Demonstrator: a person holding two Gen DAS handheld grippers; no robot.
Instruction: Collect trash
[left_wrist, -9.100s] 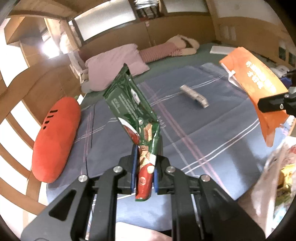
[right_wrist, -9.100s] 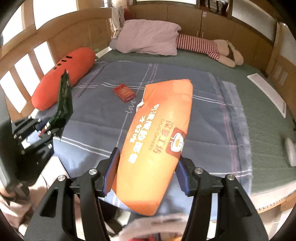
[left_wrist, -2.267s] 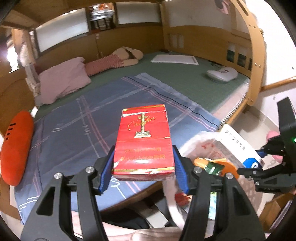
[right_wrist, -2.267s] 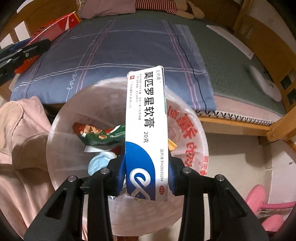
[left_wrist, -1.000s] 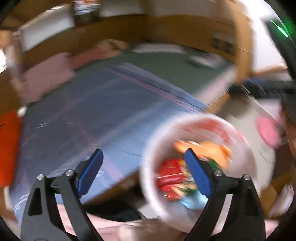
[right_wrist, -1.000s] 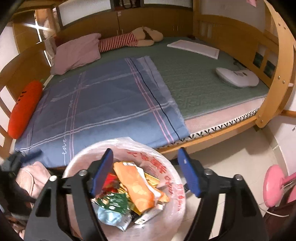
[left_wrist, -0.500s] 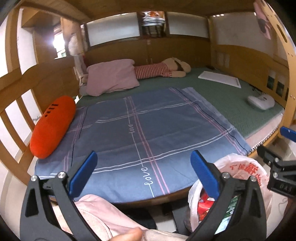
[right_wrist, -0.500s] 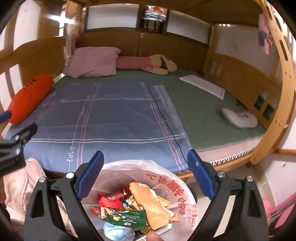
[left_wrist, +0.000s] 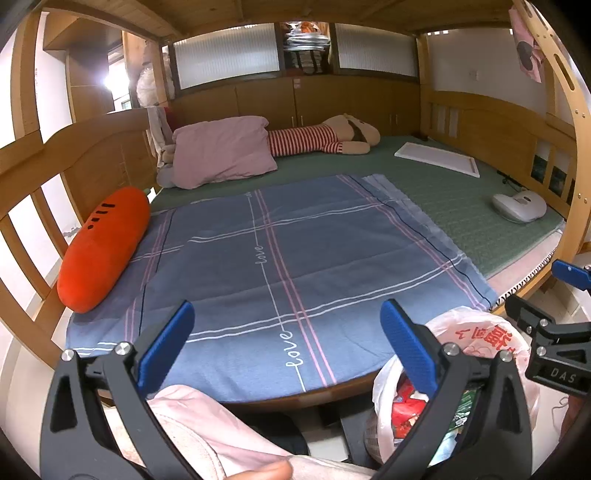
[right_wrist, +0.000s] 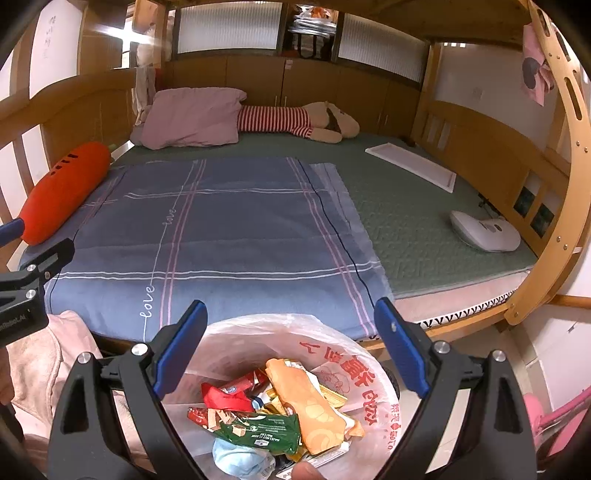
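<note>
Where wrappers (right_wrist: 306, 406) pile, bag (right_wrist: 369, 384) open-mouthed.

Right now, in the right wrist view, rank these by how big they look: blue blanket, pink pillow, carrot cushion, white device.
1. blue blanket, by far.
2. pink pillow.
3. carrot cushion.
4. white device.
Pillow and cushion look close, and the pillow lies farther from the camera, so that order is unsure.

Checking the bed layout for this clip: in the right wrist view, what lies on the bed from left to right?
Orange carrot-shaped cushion → pink pillow → striped plush toy → flat white board → white device near the right rail.
</note>
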